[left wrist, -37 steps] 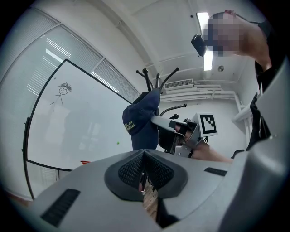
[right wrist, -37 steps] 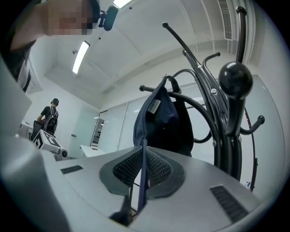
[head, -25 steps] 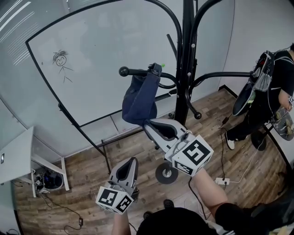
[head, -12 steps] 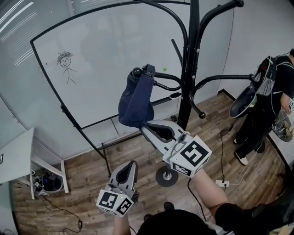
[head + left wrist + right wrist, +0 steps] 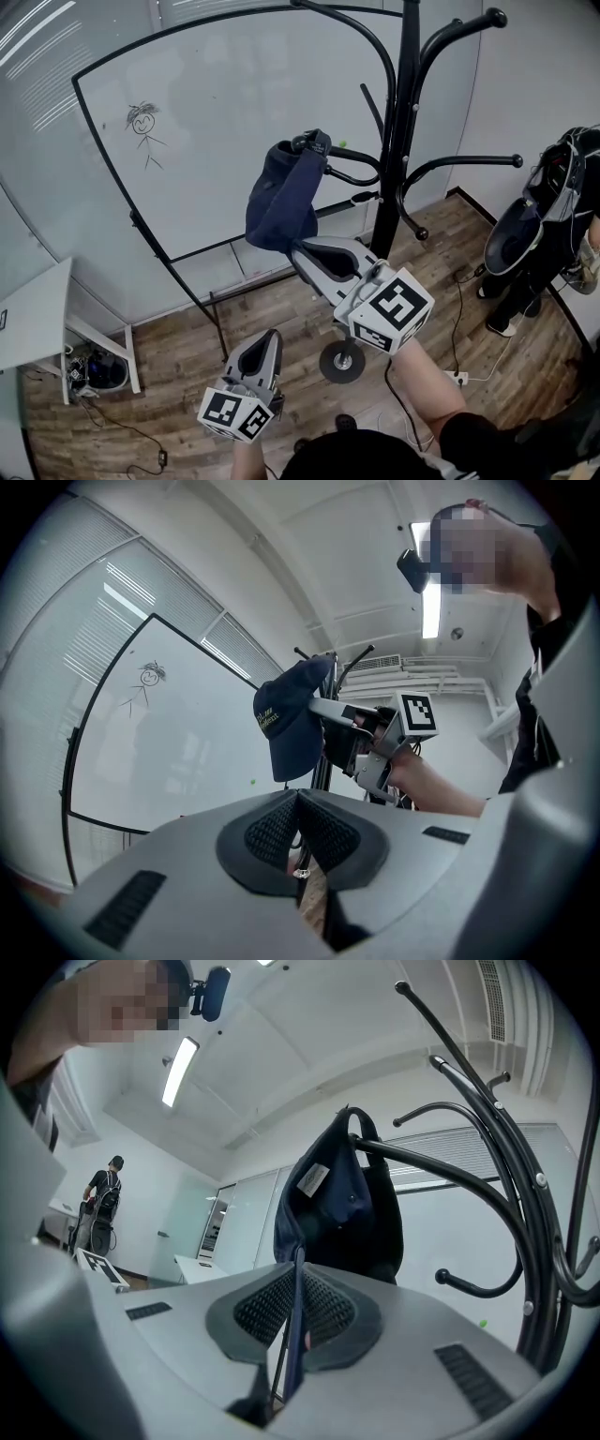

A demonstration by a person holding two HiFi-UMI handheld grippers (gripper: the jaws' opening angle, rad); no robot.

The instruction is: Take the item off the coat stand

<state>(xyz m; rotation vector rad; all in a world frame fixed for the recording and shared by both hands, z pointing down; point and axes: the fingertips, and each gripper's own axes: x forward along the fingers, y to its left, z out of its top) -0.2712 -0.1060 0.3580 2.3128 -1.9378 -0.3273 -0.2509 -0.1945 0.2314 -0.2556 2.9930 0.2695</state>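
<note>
A navy cap (image 5: pixel 281 199) hangs by its back strap at the knobbed tip of a curved arm of the black coat stand (image 5: pixel 405 122). My right gripper (image 5: pixel 300 253) reaches up from below and is shut on the cap's brim; in the right gripper view the brim's thin edge (image 5: pixel 296 1321) runs between the shut pads, with the cap (image 5: pixel 342 1199) looped over the stand's arm (image 5: pixel 441 1166). My left gripper (image 5: pixel 266 339) hangs lower and nearer, shut and empty (image 5: pixel 298 803). It looks up at the cap (image 5: pixel 286 724) and the right gripper (image 5: pixel 323 707).
A whiteboard (image 5: pixel 197 122) with a stick figure stands behind the coat stand. A white table (image 5: pixel 37 319) is at the left. A person (image 5: pixel 553 216) with equipment stands at the right. The stand's round base (image 5: pixel 342 361) and cables (image 5: pixel 459 375) lie on the wood floor.
The cap has slid along the stand's arm toward its knobbed tip, with the right gripper still shut on the brim. The left gripper has hardly moved.
</note>
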